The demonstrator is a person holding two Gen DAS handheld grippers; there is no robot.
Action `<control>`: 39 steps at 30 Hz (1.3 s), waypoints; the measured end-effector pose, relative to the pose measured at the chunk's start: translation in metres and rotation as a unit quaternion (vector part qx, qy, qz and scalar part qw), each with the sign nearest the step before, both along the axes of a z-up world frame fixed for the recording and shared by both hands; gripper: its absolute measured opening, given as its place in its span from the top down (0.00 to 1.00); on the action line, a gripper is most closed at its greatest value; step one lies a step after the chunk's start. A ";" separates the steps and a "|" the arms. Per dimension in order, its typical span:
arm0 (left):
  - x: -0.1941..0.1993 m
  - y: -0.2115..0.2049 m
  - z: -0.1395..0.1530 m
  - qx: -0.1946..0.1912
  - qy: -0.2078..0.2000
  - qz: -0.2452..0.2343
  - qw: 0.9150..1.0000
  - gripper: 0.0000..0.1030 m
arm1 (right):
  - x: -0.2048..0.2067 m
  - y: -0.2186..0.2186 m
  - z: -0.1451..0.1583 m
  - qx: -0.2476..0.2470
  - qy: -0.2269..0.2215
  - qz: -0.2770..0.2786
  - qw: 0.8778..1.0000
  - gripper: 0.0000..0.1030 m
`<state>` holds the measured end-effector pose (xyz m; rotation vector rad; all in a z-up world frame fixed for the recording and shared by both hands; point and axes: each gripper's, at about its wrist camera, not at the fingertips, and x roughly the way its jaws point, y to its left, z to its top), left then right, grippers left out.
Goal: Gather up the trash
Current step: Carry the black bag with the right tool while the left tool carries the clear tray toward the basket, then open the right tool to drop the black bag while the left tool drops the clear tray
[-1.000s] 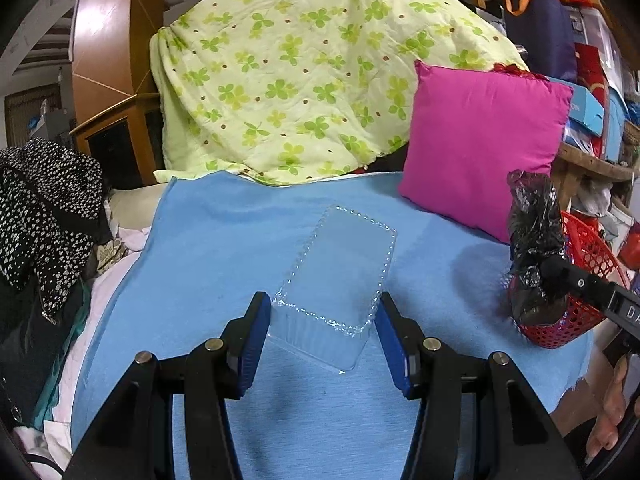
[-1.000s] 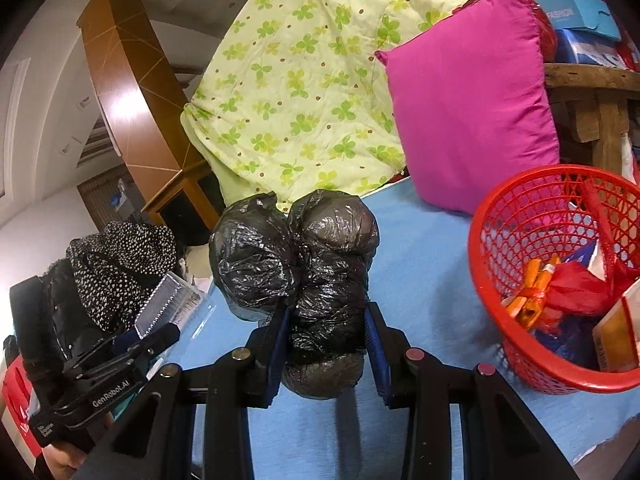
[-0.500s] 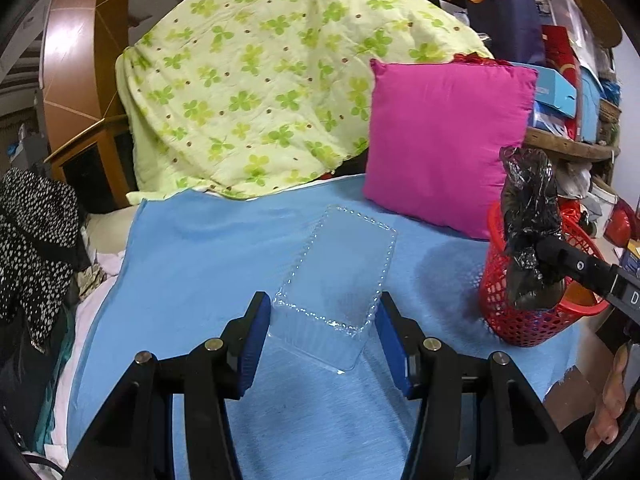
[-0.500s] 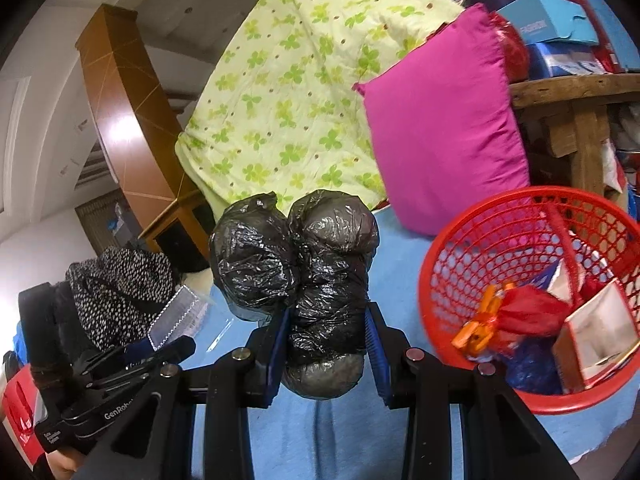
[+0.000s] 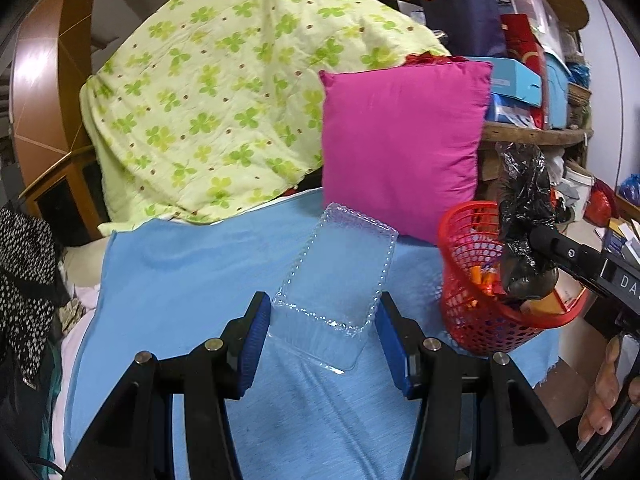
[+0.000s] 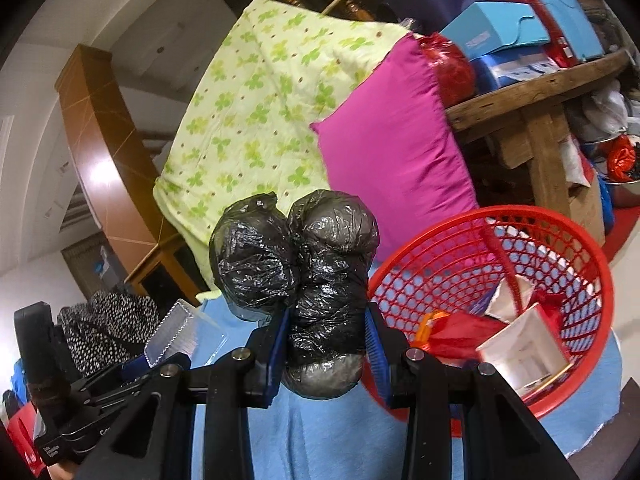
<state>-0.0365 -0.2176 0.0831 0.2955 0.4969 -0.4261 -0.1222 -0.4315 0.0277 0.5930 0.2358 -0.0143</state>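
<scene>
A: What does each gripper hold now?

B: The left gripper point(image 5: 324, 332) is closed on a clear plastic tray point(image 5: 340, 276), one blue pad against each long side. The right gripper point(image 6: 326, 344) is clamped on a crumpled black plastic bag point(image 6: 320, 280). Both things are in the air above the blue blanket point(image 5: 192, 280) on the bed.

A: And where do they go?

B: I think into the red basket point(image 6: 592, 280). It stands at the right edge of the blanket, just in front of the pink cushion point(image 5: 404, 140), and it already has paper and wrappers inside.

A: How to do this step well?

B: Bring the bag fully over the rim before opening, because it bulges wider than the jaws and may catch on the edge. The tray is long and stiff, so it is better to tilt one short end down into the basket.

A: What differs from one second ago?

B: Both hands have moved to the right. In the left view the basket is now nearer and the bag hangs over its rim; before, it was at the picture's edge. The grips are unchanged.
</scene>
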 end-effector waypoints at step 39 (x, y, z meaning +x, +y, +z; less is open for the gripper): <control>0.020 -0.144 0.008 -0.042 0.072 -0.159 0.984 0.45 | -0.054 -0.099 -0.024 0.115 -0.011 -0.149 0.982 0.61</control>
